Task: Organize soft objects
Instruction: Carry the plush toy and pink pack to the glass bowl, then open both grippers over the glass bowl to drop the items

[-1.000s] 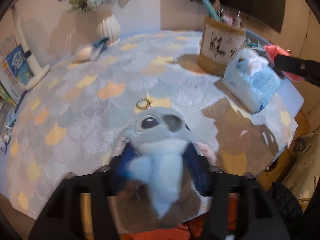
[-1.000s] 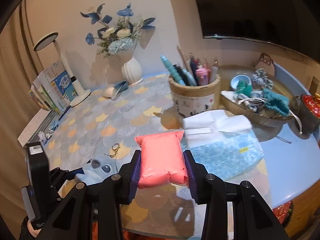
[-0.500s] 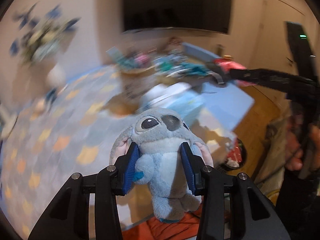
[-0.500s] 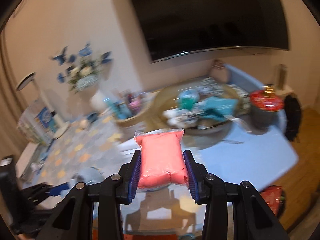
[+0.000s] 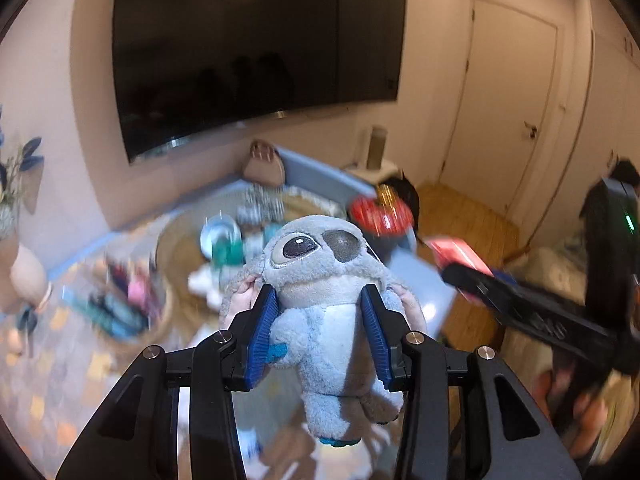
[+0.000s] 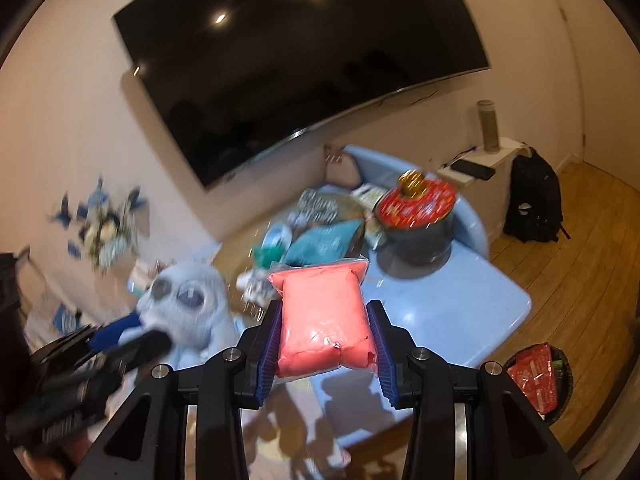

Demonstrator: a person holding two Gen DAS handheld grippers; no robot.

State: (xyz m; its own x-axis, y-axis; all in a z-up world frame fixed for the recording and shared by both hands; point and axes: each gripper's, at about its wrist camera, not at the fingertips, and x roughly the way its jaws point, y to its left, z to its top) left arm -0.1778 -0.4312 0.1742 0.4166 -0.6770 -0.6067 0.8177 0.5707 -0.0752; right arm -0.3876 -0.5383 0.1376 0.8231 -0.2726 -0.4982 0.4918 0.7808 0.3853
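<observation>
Carrying both soft items above the table, neither is put away yet. The left gripper clamps the grey plush toy at its middle, feet dangling toward six o'clock. The right gripper squeezes the pink pouch. Pickup looks done; placing remains, with no destination evident, perhaps the woven tray at twelve o'clock.

No readable text, label or number anywhere I look. Red tin lid on far worktop carries printed pattern, too blurred to read. Red wrapper in floor bin at right equally illegible.
</observation>
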